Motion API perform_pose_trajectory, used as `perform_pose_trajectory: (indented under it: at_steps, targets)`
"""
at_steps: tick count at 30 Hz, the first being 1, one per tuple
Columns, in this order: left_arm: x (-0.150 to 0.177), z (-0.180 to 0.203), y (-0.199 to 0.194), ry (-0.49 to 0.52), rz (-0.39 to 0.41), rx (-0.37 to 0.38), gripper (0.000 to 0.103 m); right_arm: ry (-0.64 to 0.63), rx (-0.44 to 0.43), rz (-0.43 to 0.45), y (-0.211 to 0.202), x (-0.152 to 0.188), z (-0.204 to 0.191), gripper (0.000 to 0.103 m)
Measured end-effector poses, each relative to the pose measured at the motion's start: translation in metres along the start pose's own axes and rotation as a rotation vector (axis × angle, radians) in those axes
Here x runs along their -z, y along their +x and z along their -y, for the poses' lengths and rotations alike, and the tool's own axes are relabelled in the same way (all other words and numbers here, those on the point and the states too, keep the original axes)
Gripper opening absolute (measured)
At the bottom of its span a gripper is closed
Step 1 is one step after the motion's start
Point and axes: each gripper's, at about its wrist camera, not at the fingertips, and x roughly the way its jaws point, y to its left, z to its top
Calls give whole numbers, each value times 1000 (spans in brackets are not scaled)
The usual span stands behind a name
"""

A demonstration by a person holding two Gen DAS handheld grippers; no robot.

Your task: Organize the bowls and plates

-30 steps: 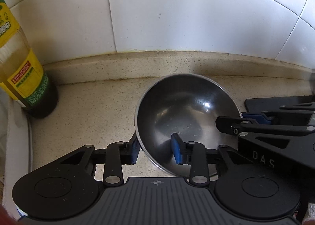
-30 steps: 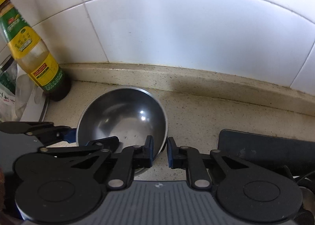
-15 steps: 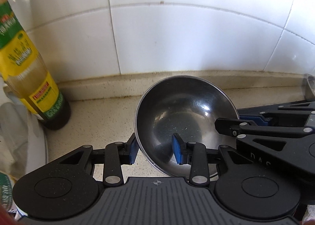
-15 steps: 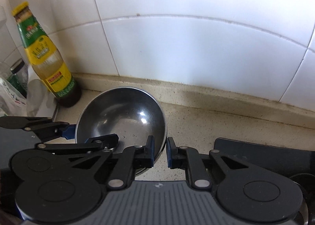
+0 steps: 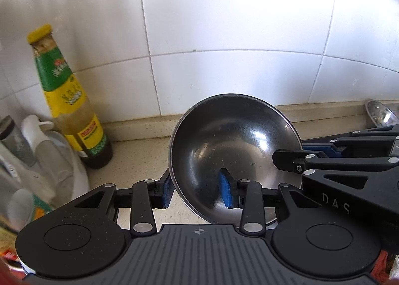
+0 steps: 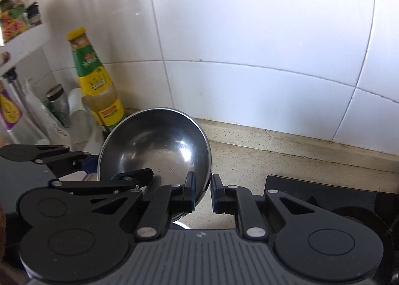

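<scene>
table (image 5: 139, 155): speckled beige, white tile wall (image 5: 224, 23) | sauce bottle (image 5: 72, 110) at 9 o'clock | left tool (image 5: 197, 191), right tool (image 6: 202, 194): both pinching steel bowl (image 5: 232, 150) rim

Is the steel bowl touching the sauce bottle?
Apart. In the left wrist view, bare countertop shows between the steel bowl and the sauce bottle.

A polished metal bowl (image 5: 234, 150) with mirror-like glints is seen. The left tool (image 5: 197, 191) and right tool (image 6: 202, 194) are made of matt black plastic with blue rubbery pads (image 5: 225, 191). The counter (image 6: 274, 157) is formed of speckled beige stone, backed by glossy white tiles (image 5: 237, 23). A glass bottle (image 5: 72, 107) is wrapped in a shiny label.
</scene>
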Motion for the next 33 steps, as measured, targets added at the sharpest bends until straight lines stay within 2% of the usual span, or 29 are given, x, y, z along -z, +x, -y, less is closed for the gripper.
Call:
perform_pose_trajectory:
  at_steps: [9, 15, 22, 25, 27, 29, 33]
  targets:
    - [32, 11, -34, 10, -9, -5, 47, -8, -28, -16, -33, 30, -8, 16]
    - [55, 13, -31, 5, -63, 11, 48, -22, -38, -85, -31, 53, -11, 16]
    - [65, 12, -18, 7, -109, 33, 49, -14, -45, -148, -19, 65, -9, 18]
    - [70, 12, -18, 17, -105, 33, 57, -18, -25, -152, -15, 67, -5, 20]
    - [72, 12, -22, 21, -88, 27, 69, -25, -6, -129, -19, 67, -3, 23]
    - [75, 8, -25, 17, -75, 34, 70, -17, 2, -107, -25, 67, 1, 27]
    - [82, -3, -33, -13, -73, 53, 71, 45, -41, -83, -32, 70, 14, 35]
